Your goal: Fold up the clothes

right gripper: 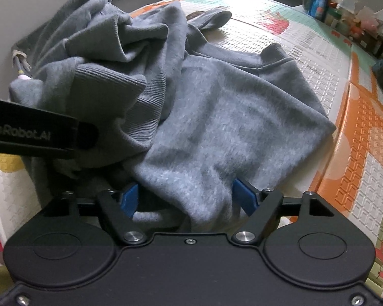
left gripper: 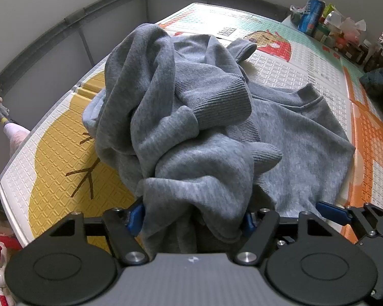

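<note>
A grey sweatshirt (left gripper: pixel 293 132) lies on the patterned play mat (left gripper: pixel 58 153), its right half spread flat with the ribbed collar showing and its left half heaped in thick folds. My left gripper (left gripper: pixel 191 219) points down at the heap. Its blue pads stand wide apart and a bunch of cloth fills the gap between them. In the right wrist view the flat part of the sweatshirt (right gripper: pixel 229 117) runs between the spread blue pads of my right gripper (right gripper: pixel 187 199), which do not press on it. One blue finger of the right gripper (left gripper: pixel 332 213) shows at the left view's lower right.
A grey fence panel (left gripper: pixel 63 23) borders the mat's far left. Bottles and packets (left gripper: pixel 326 23) crowd the far right corner, with a dark bundle (left gripper: pixel 380 89) beside them. A pole with a pink end (left gripper: pixel 10 127) sits off the left edge. The left gripper's black body (right gripper: pixel 38 135) juts in.
</note>
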{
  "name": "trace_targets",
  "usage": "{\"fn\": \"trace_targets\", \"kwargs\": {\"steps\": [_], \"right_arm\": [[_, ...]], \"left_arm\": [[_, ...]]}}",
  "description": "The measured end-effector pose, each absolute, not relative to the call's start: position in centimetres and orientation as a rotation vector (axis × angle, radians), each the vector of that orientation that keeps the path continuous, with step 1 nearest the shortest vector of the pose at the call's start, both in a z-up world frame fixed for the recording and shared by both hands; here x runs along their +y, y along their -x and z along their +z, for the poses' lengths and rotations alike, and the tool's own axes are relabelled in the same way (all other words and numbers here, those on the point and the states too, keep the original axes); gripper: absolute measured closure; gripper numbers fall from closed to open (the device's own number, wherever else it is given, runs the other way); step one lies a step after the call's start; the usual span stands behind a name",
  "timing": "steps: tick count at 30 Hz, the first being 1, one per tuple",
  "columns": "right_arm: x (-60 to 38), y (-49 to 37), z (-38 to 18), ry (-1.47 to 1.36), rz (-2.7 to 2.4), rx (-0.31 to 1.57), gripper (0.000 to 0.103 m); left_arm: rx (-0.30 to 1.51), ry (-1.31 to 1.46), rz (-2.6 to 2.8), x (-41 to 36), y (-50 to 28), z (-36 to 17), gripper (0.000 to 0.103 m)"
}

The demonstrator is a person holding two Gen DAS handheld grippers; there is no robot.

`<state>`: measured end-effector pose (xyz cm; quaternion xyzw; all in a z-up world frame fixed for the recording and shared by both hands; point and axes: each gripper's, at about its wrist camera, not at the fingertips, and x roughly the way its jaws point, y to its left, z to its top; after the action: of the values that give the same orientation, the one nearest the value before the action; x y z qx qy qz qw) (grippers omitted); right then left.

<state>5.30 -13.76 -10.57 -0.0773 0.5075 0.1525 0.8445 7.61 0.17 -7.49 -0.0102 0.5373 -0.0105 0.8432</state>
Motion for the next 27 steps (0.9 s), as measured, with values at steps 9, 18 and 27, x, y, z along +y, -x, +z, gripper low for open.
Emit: {"fn": "trace_targets", "kwargs": {"steps": [9,18,27], "right_arm": [[-14.2,-5.9,-10.4,0.199,0.269,1.069,0.076],[-15.6,-5.5,-9.6,0.169,0.271,1.093,0.091],[-18.8,-4.0,-8.8,0.170,0.200,1.095,0.093]], "left_arm": [[1.130,0.009,-0.028,-0.2,-7.4,-7.2,0.050],[1.138,0.008,-0.065,-0.7,-6.9,-6.7,0.058],[1.158,-0.027,-0.181,-3.8,-5.1,-6.5,0.059]]}}
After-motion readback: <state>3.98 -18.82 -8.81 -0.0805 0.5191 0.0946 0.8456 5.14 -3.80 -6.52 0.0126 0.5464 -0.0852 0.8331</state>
